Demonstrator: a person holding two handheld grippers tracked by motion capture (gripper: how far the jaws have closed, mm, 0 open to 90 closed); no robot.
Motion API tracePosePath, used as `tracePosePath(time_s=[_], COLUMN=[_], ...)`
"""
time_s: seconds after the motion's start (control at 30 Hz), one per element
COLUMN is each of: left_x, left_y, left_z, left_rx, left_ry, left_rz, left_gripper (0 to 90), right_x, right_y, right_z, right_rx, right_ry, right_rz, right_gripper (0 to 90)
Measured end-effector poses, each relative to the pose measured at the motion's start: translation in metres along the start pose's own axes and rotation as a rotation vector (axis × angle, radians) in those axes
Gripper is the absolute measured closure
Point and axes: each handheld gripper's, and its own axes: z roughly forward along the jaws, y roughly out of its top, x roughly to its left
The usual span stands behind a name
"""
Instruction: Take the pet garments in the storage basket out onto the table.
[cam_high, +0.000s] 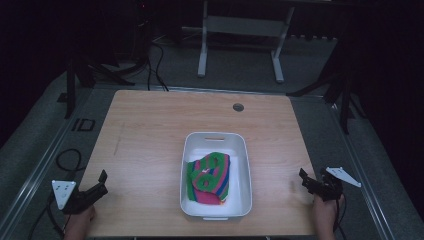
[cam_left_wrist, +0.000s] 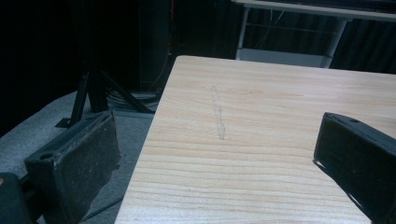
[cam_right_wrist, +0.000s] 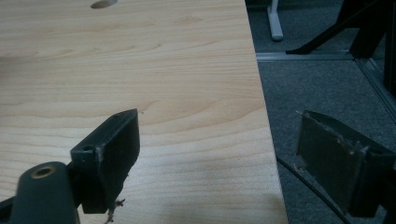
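High view: both tongs, left (cam_high: 102, 181) and right (cam_high: 306, 180), gape empty; approach the cloth (cam_high: 210, 177) in the tub (cam_high: 243, 165) at six o'clock, slowly.

The hand-held gripper (cam_left_wrist: 215, 154) hangs over the table's (cam_left_wrist: 261, 116) left edge, jaws spread wide with nothing between them. A faint grey scuff (cam_left_wrist: 218, 119) marks the wood beyond the jaws; black stand legs (cam_left_wrist: 93, 91) rise left of the table.

White bin (cam_high: 241, 165), green-pink-blue patterned cloth (cam_high: 210, 177), pale wood-grain table (cam_high: 150, 130), black grippers.
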Motion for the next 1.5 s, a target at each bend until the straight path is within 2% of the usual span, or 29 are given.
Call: tracePosePath(time_s=[0.13, 0.23, 0.33, 0.47, 0.53, 0.7, 0.8, 0.9, 1.0, 1.23, 1.37, 1.5], left_x=[0.000, 0.000, 0.000, 0.000, 0.000, 0.000, 0.000, 0.000, 0.000, 0.000, 0.000, 0.000], left_y=[0.000, 0.000, 0.000, 0.000, 0.000, 0.000, 0.000, 0.000, 0.000, 0.000, 0.000, 0.000], left_z=[0.000, 0.000, 0.000, 0.000, 0.000, 0.000, 0.000, 0.000, 0.000, 0.000, 0.000, 0.000], left_rx=[0.000, 0.001, 0.003, 0.002, 0.002, 0.002, 0.003, 0.003, 0.003, 0.003, 0.004, 0.004], left_ry=[0.001, 0.002, 0.001, 0.002, 0.001, 0.002, 0.002, 0.003, 0.001, -0.001, -0.003, -0.003], left_rz=[0.004, 0.002, 0.007, 0.000, 0.000, 0.001, 0.000, 0.002, 0.000, 0.000, -0.001, -0.001], left_gripper=[0.9, 0.9, 0.9, 0.9, 0.9, 0.9, 0.9, 0.9, 0.9, 1.0, 0.9, 0.9], right_x=[0.002, 0.002, -0.002, -0.006, -0.008, -0.011, -0.012, -0.010, -0.005, 0.015, 0.034, 0.050], right_y=[0.000, 0.001, 0.002, 0.004, 0.004, 0.005, 0.006, 0.009, 0.011, 0.017, 0.021, 0.030], right_z=[0.001, 0.002, 0.005, 0.006, 0.006, 0.007, 0.006, 0.006, 0.006, 0.006, 0.001, -0.003], right_rx=[0.020, 0.035, 0.068, 0.114, 0.141, 0.212, 0.246, 0.270, 0.308, 0.357, 0.339, 0.328], right_ry=[-0.007, 0.027, 0.102, 0.135, 0.178, 0.297, 0.401, 0.461, 0.537, 0.633, 0.697, 0.752], right_rz=[-0.020, -0.039, -0.048, -0.126, -0.149, -0.253, -0.270, -0.306, -0.344, -0.449, -0.538, -0.594], right_gripper=[13.6, 12.8, 12.8, 13.2, 13.2, 13.1, 12.7, 12.7, 12.7, 12.6, 12.7, 12.8])
